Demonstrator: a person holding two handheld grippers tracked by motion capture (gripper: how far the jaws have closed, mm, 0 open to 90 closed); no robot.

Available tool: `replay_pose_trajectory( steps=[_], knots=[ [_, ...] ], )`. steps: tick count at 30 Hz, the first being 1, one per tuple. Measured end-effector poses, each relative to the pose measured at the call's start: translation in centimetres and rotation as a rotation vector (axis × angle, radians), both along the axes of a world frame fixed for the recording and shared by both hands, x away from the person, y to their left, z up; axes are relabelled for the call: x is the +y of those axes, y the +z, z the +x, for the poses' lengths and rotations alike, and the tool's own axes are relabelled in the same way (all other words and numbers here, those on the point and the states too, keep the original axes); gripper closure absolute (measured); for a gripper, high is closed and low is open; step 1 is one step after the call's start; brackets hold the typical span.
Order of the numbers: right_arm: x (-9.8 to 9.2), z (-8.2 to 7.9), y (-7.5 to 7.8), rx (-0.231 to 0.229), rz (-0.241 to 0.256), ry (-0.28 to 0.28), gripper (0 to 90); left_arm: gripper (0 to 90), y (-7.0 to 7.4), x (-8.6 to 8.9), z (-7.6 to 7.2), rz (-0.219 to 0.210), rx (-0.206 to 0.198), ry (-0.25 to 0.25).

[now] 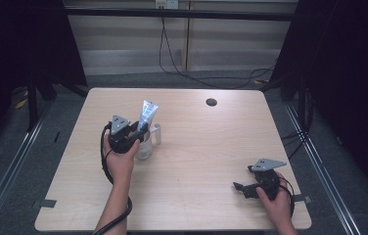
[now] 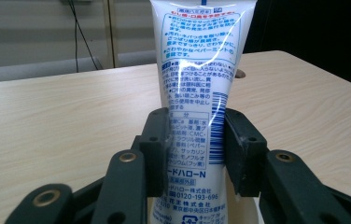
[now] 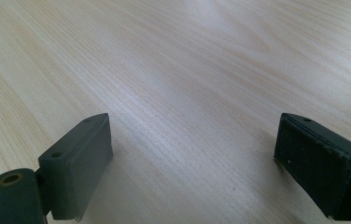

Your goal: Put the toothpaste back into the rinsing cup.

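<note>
The left tool (image 1: 140, 131) has the white tube (image 1: 147, 113) pinched between its two black jaws. In the left gripper view the jaws press on both flat sides of the tube (image 2: 197, 93), low down on it, and the tube stands straight up with most of it above the jaws. Right under the tool there is a clear cup (image 1: 144, 148), and the bottom of the tube seems to sit inside it. A small see-through thing (image 1: 157, 133) stands just beside the tool, but it is too small to tell what it is. So the grab looks done. I think what is left is either to lift the tube out of the cup or to let it go there; I cannot tell which

The right tool (image 1: 241, 188) is well apart from the left one, low over the bare surface (image 1: 201, 161). Its jaws are spread wide and hold nothing, with just wood (image 3: 187, 93) between them
</note>
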State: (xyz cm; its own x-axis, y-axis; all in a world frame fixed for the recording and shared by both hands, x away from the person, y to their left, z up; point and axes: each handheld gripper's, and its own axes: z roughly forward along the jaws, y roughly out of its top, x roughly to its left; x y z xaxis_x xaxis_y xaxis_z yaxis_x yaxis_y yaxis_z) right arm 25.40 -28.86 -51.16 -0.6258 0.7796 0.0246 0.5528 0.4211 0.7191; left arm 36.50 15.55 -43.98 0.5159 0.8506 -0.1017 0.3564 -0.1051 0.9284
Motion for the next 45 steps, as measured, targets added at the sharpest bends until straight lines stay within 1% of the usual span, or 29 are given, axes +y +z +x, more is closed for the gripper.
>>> replay_pose_trajectory(
  steps=[5, 8, 10, 11, 12, 16, 19, 20, 21, 22, 23, 24, 25, 26, 27, 28, 29, 32, 33, 38, 40, 41, 43, 44, 45],
  knots=[
    [0.0, 0.0, 0.0, -0.001, 0.001, 0.002, 10.8, 61.9, 0.1, -0.1, -0.2, 0.002, 0.002, -0.004],
    [0.0, 0.0, 0.0, 0.0, 0.001, 0.002, 10.8, 61.5, 0.0, 0.0, -0.4, -0.004, -0.002, -0.003],
    [0.0, 0.0, 0.0, -0.001, 0.001, 0.002, 10.8, 61.5, -0.1, 0.1, -0.5, 0.002, 0.0, -0.001],
    [0.0, 0.0, 0.0, 0.0, 0.002, 0.001, 10.8, 61.5, -0.2, 0.2, -0.7, -0.009, 0.001, 0.001],
    [0.0, 0.0, 0.0, 0.0, 0.002, 0.001, 10.8, 61.6, -0.2, 0.2, -0.7, -0.009, 0.001, 0.001],
    [0.1, 0.0, 0.0, 0.0, 0.002, 0.002, 10.8, 61.6, -0.5, 0.6, -0.9, -0.001, 0.01, 0.004],
    [0.1, 0.0, 0.0, 0.0, -0.001, 0.0, 10.7, 61.4, -0.6, 0.8, -1.1, 0.022, 0.021, 0.008],
    [0.1, 0.0, 0.0, 0.0, -0.001, 0.0, 10.8, 61.1, -0.6, 0.9, -1.2, 0.017, 0.017, 0.008],
    [0.1, 0.1, 0.0, 0.0, -0.001, 0.0, 10.7, 66.8, -0.5, 1.1, -1.3, -0.001, -0.01, 0.004],
    [0.1, 0.1, 0.0, 0.0, -0.001, 0.0, 10.7, 66.8, -0.2, 1.2, -1.5, -0.038, -0.023, -0.006],
    [0.1, 0.1, 0.0, 0.001, 0.002, 0.002, 10.6, 66.5, 0.3, 1.2, -1.6, -0.033, -0.031, -0.003],
    [0.1, 0.1, 0.0, 0.002, 0.001, 0.001, 10.6, 66.0, 0.7, 1.1, -1.6, 0.0, -0.03, -0.003],
    [0.1, 0.1, 0.0, 0.003, 0.001, 0.0, 10.6, 65.3, 1.0, 1.1, -1.6, 0.015, -0.026, -0.008],
    [0.1, 0.1, 0.0, 0.003, 0.001, 0.0, 10.6, 64.4, 1.2, 1.1, -1.6, 0.018, -0.018, -0.01],
    [0.1, 0.1, 0.0, 0.003, 0.001, 0.0, 10.6, 64.2, 1.3, 1.2, -1.6, 0.035, -0.006, -0.009],
    [0.1, 0.1, 0.0, 0.003, 0.001, 0.0, 10.6, 64.0, 1.3, 1.2, -1.6, 0.04, 0.002, -0.007],
    [0.1, 0.1, 0.0, 0.003, 0.001, 0.0, 10.6, 63.3, 1.3, 1.3, -1.6, 0.036, 0.007, -0.002],
    [0.1, 0.1, 0.0, 0.003, 0.001, 0.0, 10.6, 61.3, 1.0, 1.4, -1.9, 0.046, 0.011, -0.007],
    [0.1, 0.1, 0.0, 0.003, 0.001, 0.0, 10.6, 60.1, 1.0, 1.3, -2.0, 0.041, 0.016, -0.011],
    [0.1, 0.1, 0.0, 0.003, 0.001, 0.0, 10.6, 56.5, 1.2, 1.6, -2.2, 0.054, 0.026, -0.014],
    [0.1, 0.1, 0.0, 0.003, 0.001, 0.0, 10.6, 52.9, 1.3, 1.7, -2.3, 0.056, 0.026, -0.011],
    [0.1, 0.1, 0.0, 0.004, 0.001, 0.0, 10.6, 51.3, 1.3, 1.9, -2.3, 0.052, 0.038, -0.007],
    [0.1, 0.1, 0.0, 0.003, 0.001, 0.0, 10.6, 50.1, 1.3, 2.0, -2.3, 0.055, 0.04, -0.005],
    [0.1, 0.1, 0.0, 0.003, 0.001, 0.0, 10.6, 48.1, 1.3, 2.2, -2.3, 0.05, 0.046, -0.001],
    [0.1, 0.1, 0.0, 0.003, 0.001, 0.0, 10.6, 44.1, 1.2, 2.4, -2.4, 0.052, 0.05, 0.004]
  ],
)
